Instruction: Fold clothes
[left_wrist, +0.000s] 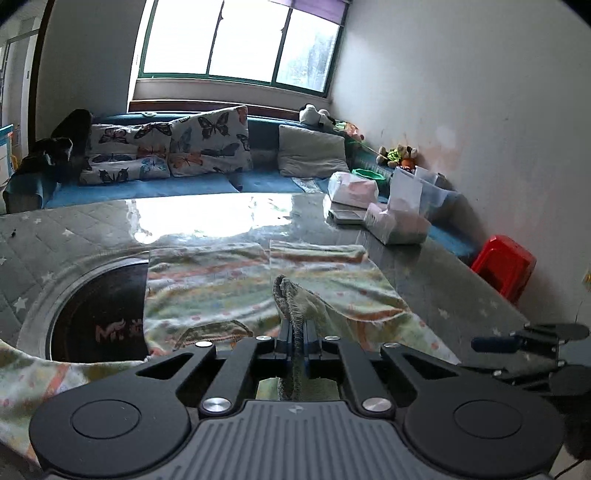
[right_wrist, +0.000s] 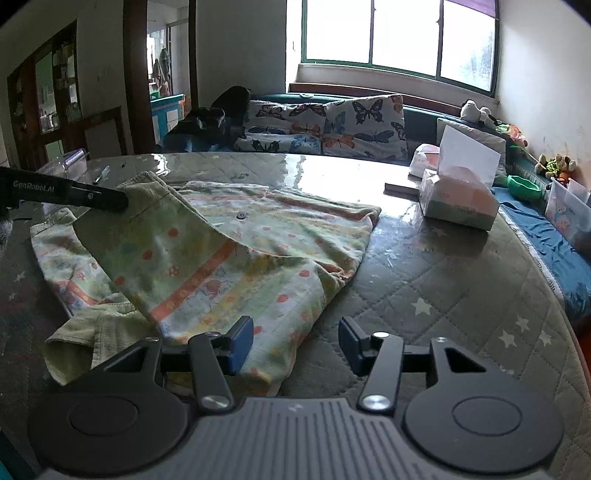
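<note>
A: So, my left gripper is clamped on the garment's ribbed cuff, lifted off the table.

B: Carry it across flat; keep the right gripper gaping, empty, ready beside the hem.

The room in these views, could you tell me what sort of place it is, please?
Most likely a home living room: a window bench with butterfly pillows, soft toys in the corner, and a quilted table with a tissue box.
</note>
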